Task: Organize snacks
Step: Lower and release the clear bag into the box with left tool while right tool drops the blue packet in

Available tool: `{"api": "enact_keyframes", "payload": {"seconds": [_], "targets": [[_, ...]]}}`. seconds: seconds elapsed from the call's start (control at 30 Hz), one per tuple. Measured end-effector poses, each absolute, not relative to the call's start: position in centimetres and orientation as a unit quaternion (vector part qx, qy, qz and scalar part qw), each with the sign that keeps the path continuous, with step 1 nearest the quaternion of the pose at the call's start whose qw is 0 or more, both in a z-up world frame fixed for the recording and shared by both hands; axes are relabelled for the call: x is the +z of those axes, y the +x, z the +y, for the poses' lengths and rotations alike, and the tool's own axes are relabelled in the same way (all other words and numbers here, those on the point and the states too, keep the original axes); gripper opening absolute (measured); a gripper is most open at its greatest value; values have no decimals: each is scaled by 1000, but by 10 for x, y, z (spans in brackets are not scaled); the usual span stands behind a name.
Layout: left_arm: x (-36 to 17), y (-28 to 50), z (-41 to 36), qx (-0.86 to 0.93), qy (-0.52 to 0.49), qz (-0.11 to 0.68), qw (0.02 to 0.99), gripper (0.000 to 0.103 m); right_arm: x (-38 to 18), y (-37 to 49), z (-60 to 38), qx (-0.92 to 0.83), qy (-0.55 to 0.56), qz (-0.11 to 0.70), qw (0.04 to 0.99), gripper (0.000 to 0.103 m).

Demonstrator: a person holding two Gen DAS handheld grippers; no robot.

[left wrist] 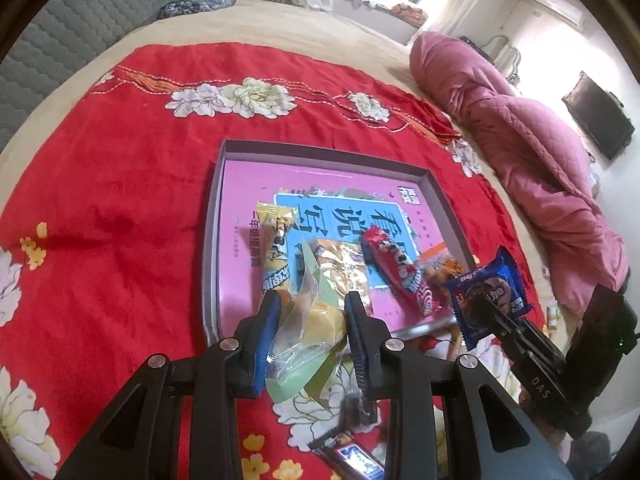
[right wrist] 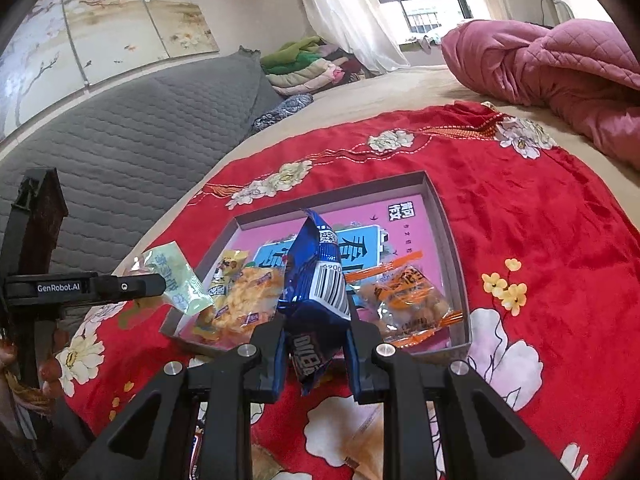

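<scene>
On a bed, a red floral blanket [left wrist: 132,184] carries a shallow grey box [left wrist: 214,216] lined with a pink book cover, several snack packets already lying inside. Above its near edge, the left gripper [left wrist: 310,306] pinches a pale green wrapped pastry [left wrist: 308,332], while the right gripper [right wrist: 318,328] clamps a blue cookie packet [right wrist: 320,276].

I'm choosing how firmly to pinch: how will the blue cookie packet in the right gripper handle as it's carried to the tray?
The blue cookie packet looks light and floppy: its top stands crumpled above the right gripper. Its glossy film probably slips easily, so a loose pinch may let it slide. It should land flat in the tray, not roll.
</scene>
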State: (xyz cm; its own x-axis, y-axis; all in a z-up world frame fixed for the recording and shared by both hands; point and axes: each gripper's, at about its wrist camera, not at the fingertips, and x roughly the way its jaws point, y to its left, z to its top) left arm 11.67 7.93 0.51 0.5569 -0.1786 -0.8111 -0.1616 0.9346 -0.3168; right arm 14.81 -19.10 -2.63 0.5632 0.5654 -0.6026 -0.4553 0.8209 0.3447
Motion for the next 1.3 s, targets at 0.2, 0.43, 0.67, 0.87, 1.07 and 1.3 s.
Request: {"api": "enact_keyframes", "payload": {"seconds": [0.2, 0.43, 0.67, 0.87, 1.07, 1.3], "targets": [[-2, 124, 78, 6, -169, 471, 866, 34, -30, 156, -191, 276, 69, 368, 885, 24], [-8, 130, 79, 13, -162, 472, 866, 33, -36, 166, -185, 272, 62, 372, 885, 24], [-17, 133, 78, 15, -158, 480, 863, 33, -43, 172, -182, 268, 56, 379, 884, 24], [-19, 135, 78, 16, -158, 482, 862, 33, -48, 176, -180, 267, 54, 384, 882, 24], [-22, 136, 78, 17, -155, 486, 860, 33, -50, 179, -178, 263, 51, 384, 883, 24], [-24, 137, 76, 21, -146, 489, 860, 33, -52, 181, -172, 257, 38, 382, 887, 24]]}}
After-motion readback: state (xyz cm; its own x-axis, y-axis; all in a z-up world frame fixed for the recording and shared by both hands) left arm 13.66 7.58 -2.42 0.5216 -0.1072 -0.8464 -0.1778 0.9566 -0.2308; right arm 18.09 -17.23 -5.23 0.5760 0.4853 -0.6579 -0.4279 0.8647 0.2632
